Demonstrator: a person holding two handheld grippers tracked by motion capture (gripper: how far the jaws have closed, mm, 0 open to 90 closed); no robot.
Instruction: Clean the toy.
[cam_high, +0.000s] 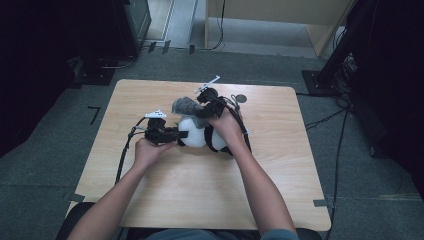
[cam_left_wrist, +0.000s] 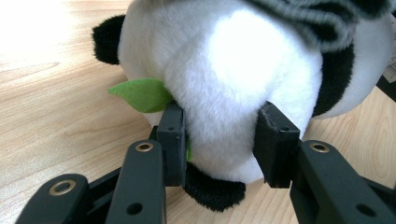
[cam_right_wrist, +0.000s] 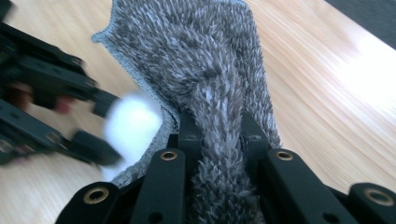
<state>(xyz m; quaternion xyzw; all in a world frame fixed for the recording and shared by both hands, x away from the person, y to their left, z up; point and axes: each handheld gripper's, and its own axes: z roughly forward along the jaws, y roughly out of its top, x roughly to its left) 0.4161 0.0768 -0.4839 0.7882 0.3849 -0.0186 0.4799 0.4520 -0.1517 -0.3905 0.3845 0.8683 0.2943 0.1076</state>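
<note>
Panda, plush, black-and-white (cam_left_wrist: 233, 88), lying mid wooden tabletop (cam_high: 200, 190); left gripper (cam_left_wrist: 224, 140) jaws clamped on white belly. Right gripper (cam_right_wrist: 219, 135) jaws pinching grey shaggy cloth (cam_right_wrist: 205, 60) above toy. Step judged: draping or wiping. Next: lower cloth squarely, keep panda pinned.

plush panda (cam_high: 196, 136) mid-table (cam_high: 210, 200) | furry cloth (cam_high: 187, 107) on panda's far side, touching
</note>
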